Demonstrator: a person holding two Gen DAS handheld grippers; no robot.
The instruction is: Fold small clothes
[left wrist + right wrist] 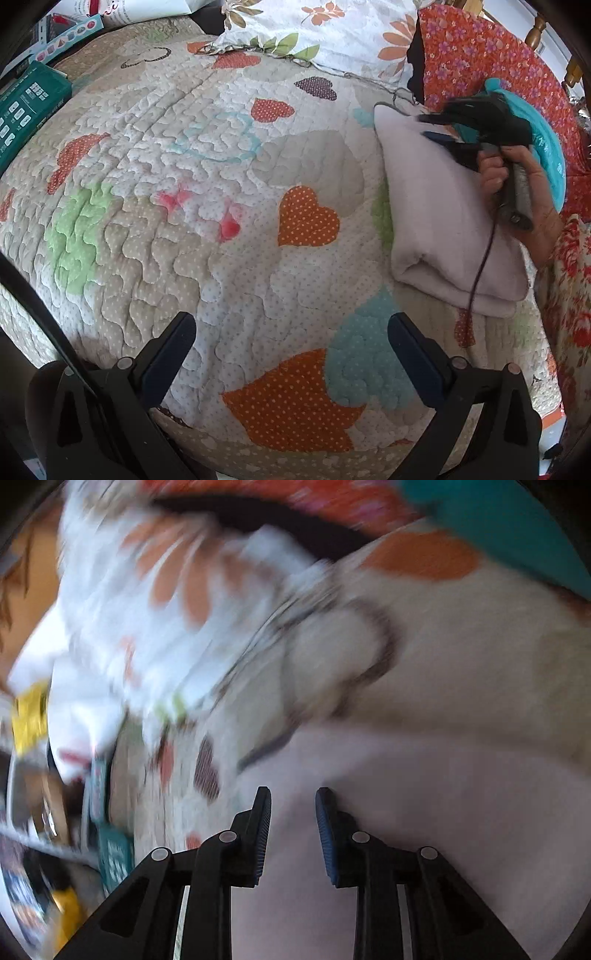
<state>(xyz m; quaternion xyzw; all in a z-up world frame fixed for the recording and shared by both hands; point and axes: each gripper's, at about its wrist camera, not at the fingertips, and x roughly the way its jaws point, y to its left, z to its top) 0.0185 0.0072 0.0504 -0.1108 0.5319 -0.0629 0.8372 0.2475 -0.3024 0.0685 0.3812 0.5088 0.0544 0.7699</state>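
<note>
A folded pale lilac garment (443,206) lies on the heart-patterned quilt (221,184) at the right side of the bed. My left gripper (291,325) is open and empty, hovering over bare quilt left of the garment. My right gripper (293,805) is open with a narrow gap, right above the lilac garment (443,794), holding nothing. The right gripper also shows in the left wrist view (436,127), held by a hand over the garment's far end. The right wrist view is blurred by motion.
A floral pillow (314,33) lies at the head of the bed. A red flowered cloth (498,66) and a teal item (546,147) lie at the right. A teal box (26,107) sits at the left edge. A cable (480,266) crosses the garment.
</note>
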